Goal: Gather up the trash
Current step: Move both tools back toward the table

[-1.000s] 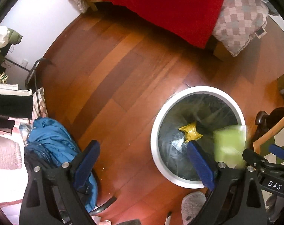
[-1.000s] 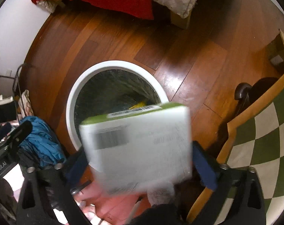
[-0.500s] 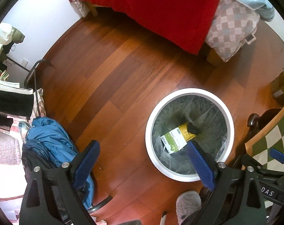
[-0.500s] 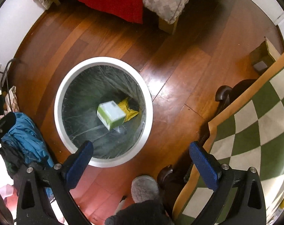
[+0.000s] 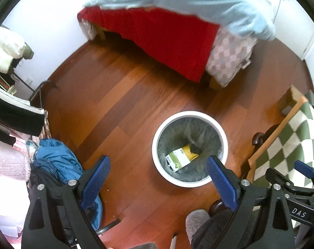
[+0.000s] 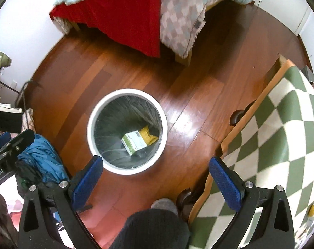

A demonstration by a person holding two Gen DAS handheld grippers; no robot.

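A white round trash bin (image 5: 223, 139) (image 6: 92, 112) with a clear liner stands on the wooden floor. Inside it lie a green-and-white box (image 5: 178, 158) (image 6: 134, 142) and a yellow wrapper (image 5: 191, 150) (image 6: 149, 133). My left gripper (image 5: 158, 173) is open and empty, high above the floor, left of the bin. My right gripper (image 6: 155, 173) is open and empty, high above the bin's near rim. The right gripper also shows at the right edge of the left wrist view (image 5: 297, 178).
A bed with a red sheet (image 5: 163, 35) (image 6: 123, 20) and a checked blanket (image 6: 179, 27) stands at the back. A blue jacket (image 5: 57, 161) (image 6: 40, 159) lies at the left. A green-checked table (image 6: 281, 137) (image 5: 291, 137) is at the right. A slippered foot (image 6: 163, 204) is below.
The right gripper opened and the green-and-white box dropped into the bin. Both grippers have since risen, so the bin looks smaller and more of the bed shows.
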